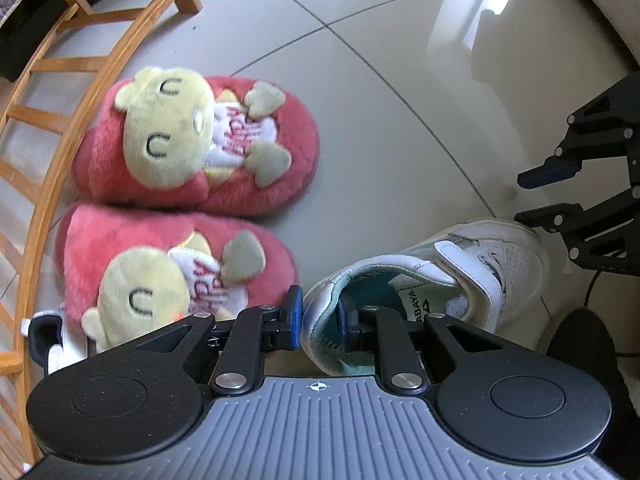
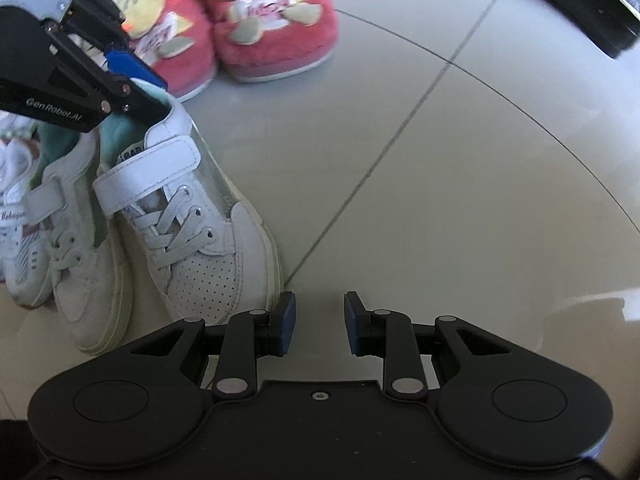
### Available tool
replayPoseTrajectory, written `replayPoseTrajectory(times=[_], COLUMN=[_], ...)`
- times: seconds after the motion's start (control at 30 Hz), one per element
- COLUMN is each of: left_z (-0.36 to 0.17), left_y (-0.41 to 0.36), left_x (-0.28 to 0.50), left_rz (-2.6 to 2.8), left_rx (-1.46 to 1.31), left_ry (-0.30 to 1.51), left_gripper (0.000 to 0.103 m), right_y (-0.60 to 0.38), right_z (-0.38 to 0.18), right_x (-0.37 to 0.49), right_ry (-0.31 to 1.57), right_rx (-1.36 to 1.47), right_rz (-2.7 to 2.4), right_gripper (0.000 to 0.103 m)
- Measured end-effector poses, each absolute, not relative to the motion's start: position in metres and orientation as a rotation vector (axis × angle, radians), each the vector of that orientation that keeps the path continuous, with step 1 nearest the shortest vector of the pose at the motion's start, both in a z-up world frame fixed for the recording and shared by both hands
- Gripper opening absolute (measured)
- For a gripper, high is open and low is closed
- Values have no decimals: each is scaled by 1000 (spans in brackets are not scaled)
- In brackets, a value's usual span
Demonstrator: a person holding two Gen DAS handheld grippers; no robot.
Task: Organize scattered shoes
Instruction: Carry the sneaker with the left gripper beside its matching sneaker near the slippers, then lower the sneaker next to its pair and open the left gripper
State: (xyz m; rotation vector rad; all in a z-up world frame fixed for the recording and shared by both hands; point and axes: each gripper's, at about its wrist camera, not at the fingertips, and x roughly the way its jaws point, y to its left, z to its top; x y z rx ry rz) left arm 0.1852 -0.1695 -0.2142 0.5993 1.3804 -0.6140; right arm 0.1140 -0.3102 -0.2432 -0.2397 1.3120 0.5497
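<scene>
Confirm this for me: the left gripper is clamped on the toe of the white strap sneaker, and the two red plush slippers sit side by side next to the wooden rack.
One detail is off. The left gripper has its jaws on the heel collar of the white strap sneaker, not its toe; both wrist views show this. The two red plush slippers do sit side by side next to the wooden rack.

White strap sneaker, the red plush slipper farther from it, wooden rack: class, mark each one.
White strap sneaker [image 2: 208,264], right wrist view, perforated toe.
Red plush slipper [image 2: 280,48], right wrist view, red side.
Wooden rack [image 1: 96,92], left wrist view, curved rail.
</scene>
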Motion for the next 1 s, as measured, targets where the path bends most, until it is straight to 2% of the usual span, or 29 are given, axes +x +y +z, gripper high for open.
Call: replayPoseTrajectory(times=[0.17, 0.27, 0.4, 0.47, 0.83, 1.0], left_z=[-215, -216, -206, -197, -176, -169], left_y=[-168, -169, -159, -150, -117, -104], left_x=[182, 180, 181, 182, 161, 143], left_rz=[-608, -604, -614, -614, -601, -595], left_rx=[604, 617, 547, 487, 437, 501], left_ry=[1378, 1375, 1374, 1377, 1346, 1339], left_gripper=[19, 22, 23, 26, 28, 27], right_y=[-289, -275, -269, -269, -263, -259], right_z=[-247, -245, -245, -247, -251, -255], right_x=[118, 113, 109, 113, 116, 117], right_ry=[1313, 1307, 1289, 1302, 1310, 1309], right_rx=[-280, -331, -366, -343, -348, -349], right_rz=[590, 629, 655, 654, 654, 649], right_gripper=[29, 24, 22, 22, 17, 16])
